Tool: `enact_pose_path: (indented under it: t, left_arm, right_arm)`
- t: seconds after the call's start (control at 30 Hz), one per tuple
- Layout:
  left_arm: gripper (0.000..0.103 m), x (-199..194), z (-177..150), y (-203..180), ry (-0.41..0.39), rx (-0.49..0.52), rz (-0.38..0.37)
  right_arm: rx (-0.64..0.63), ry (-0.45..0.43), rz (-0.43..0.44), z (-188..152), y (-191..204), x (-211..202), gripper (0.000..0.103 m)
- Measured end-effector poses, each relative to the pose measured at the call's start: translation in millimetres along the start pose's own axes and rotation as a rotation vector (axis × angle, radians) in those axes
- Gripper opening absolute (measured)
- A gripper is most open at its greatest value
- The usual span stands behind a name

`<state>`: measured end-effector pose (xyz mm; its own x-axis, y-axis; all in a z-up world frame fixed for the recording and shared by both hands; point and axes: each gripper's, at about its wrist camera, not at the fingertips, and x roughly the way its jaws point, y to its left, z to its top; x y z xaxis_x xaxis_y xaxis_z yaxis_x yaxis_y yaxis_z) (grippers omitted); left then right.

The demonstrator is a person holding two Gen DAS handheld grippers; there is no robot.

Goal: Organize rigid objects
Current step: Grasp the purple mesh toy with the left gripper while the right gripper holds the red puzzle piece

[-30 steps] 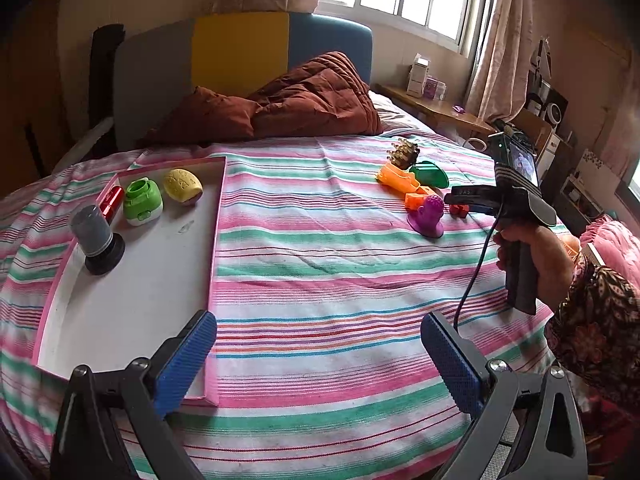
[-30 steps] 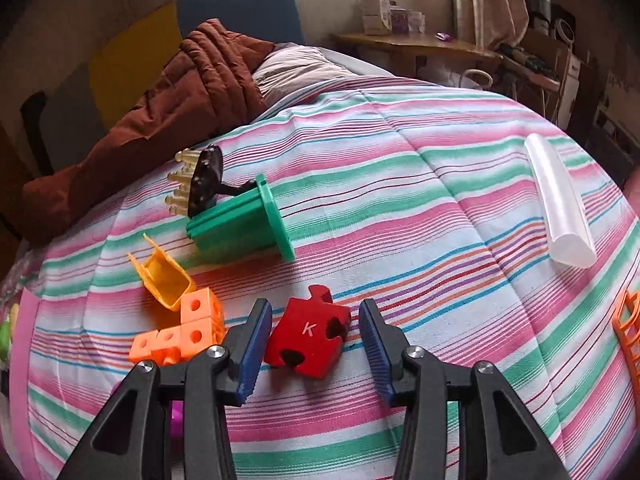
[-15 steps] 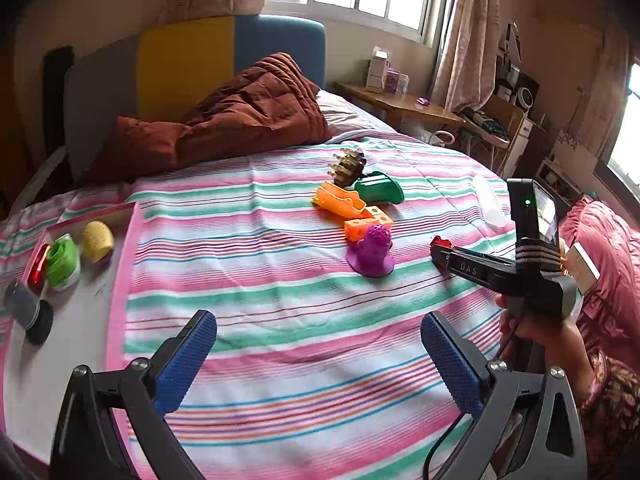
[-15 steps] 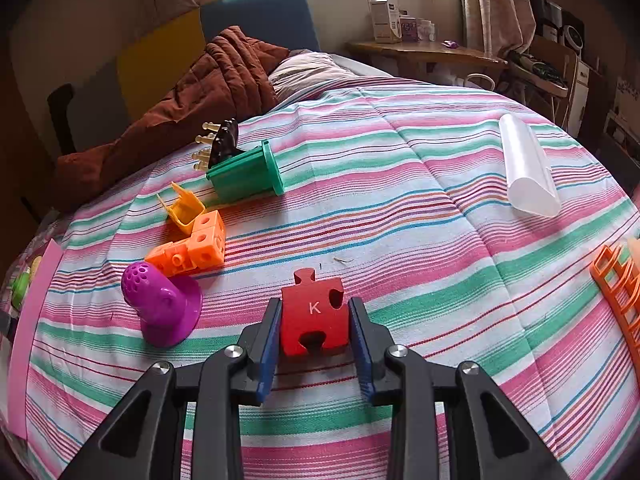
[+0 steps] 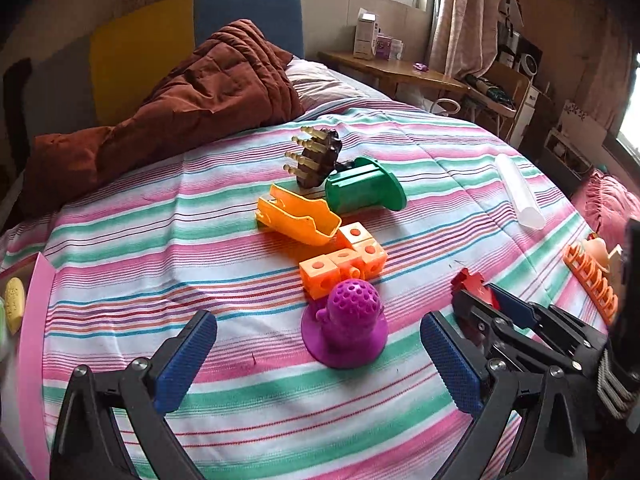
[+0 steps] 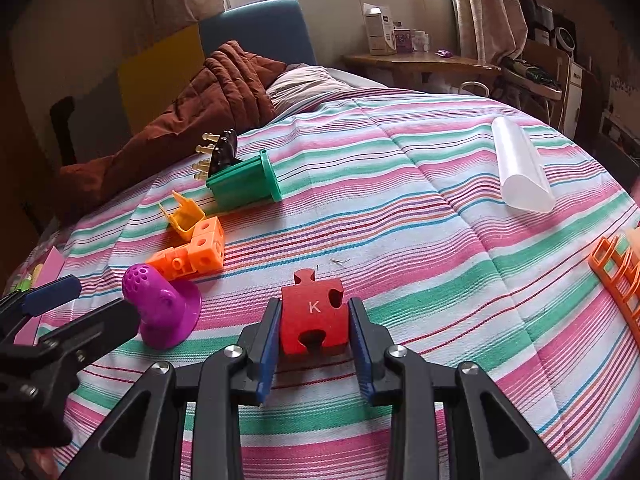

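Underneath everything, striped bedspread (image 5: 240, 240), pink, green and white bands, filling both views. Brown quilt (image 5: 192, 100) bunched at the 11 o'clock corner of the bed.

Clear plastic tube (image 6: 520, 172) lying on its side toward 2 o'clock in the right wrist view, well apart from the rest. Pink tray (image 5: 34, 340) rim at 9 o'clock of the left wrist view, a yellow piece (image 5: 14, 304) inside it.

Cluster near centre of the left wrist view: green cup (image 5: 364, 190) on its side at 12 o'clock, a dark peg brush (image 5: 316, 158) touching its far end. Orange scoop (image 5: 300, 220) just beside the cup. Orange cube blocks (image 5: 344, 260) touching the scoop's near end. Purple perforated toy (image 5: 346, 324) standing on its flared base, just below the blocks.

Left gripper (image 5: 318, 364): jaws wide apart, nothing held, the purple toy between them but untouched.

Right gripper (image 6: 314, 340): blue pads clamped on both edges of the red puzzle piece (image 6: 314, 316), letter K facing up, low over the bedspread at 6 o'clock of the right wrist view.

Orange rack (image 6: 616, 276) at 3 o'clock, cut by the frame edge.
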<state>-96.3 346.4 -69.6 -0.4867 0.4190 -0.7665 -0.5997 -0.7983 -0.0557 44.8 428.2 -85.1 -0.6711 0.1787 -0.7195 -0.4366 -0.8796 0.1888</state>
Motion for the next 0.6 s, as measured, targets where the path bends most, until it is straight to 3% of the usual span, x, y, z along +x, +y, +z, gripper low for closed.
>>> enact_pose_path:
  t: [0.23,0.3,0.47,0.6]
  left_arm:
    - [0.08,23.3,1.3,-9.6,0.032,-0.006,0.008]
    - [0.061,27.0,-2.6,-11.6,0.04,0.01,-0.013]
    - [0.041,22.9,-5.9,-6.1,0.021,-0.009,-0.06]
    - [0.041,16.4,-12.0,-2.0,0.009,0.015,-0.069]
  right_arm:
    - [0.014,-0.01,0.012,-1.1,-2.6,-0.5,0.032]
    - [0.014,-0.012,0.012,-1.3,-2.3,-0.6,0.032]
    - [0.013,-0.015,0.009,-1.6,-1.6,-0.7,0.032]
    - [0.012,-0.016,0.009,-1.7,-1.8,-0.9,0.032]
